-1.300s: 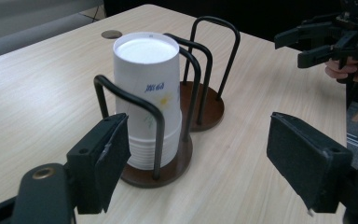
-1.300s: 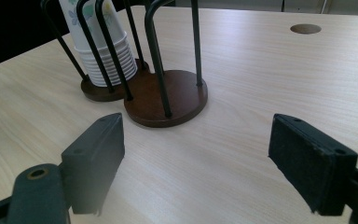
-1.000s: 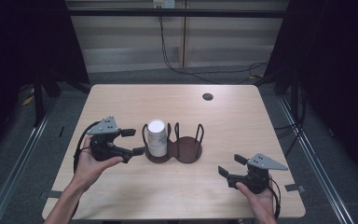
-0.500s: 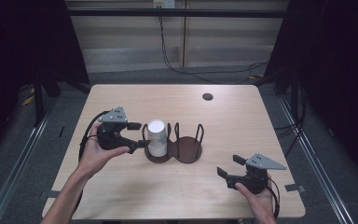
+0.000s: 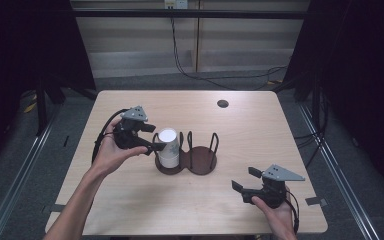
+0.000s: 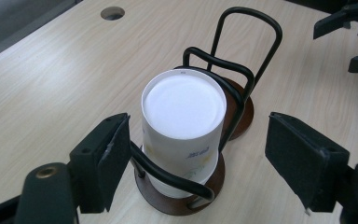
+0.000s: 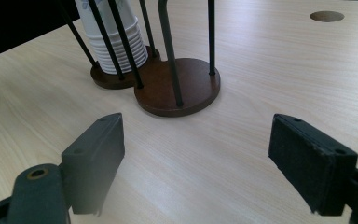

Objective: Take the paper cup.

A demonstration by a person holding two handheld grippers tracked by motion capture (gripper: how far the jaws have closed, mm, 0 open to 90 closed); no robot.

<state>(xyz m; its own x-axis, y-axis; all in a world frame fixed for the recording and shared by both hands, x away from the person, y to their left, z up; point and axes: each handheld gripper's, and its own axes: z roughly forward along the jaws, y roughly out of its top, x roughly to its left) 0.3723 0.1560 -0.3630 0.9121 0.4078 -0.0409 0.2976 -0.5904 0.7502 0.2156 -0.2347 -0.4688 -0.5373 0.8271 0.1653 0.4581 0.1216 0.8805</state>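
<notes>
Hovering over the cups stacked in the holder's left ring, mid-table, you are spreading your left gripper again to straddle them untouched; your right gripper is idling agape near the front edge.

In the right gripper view, the stack of paper cups is cut off by the top edge, its upper part out of frame, as are the tops of the wire holder. In the left gripper view, the holder's wires hide part of the cup wall, and the print there is too small to read.
</notes>
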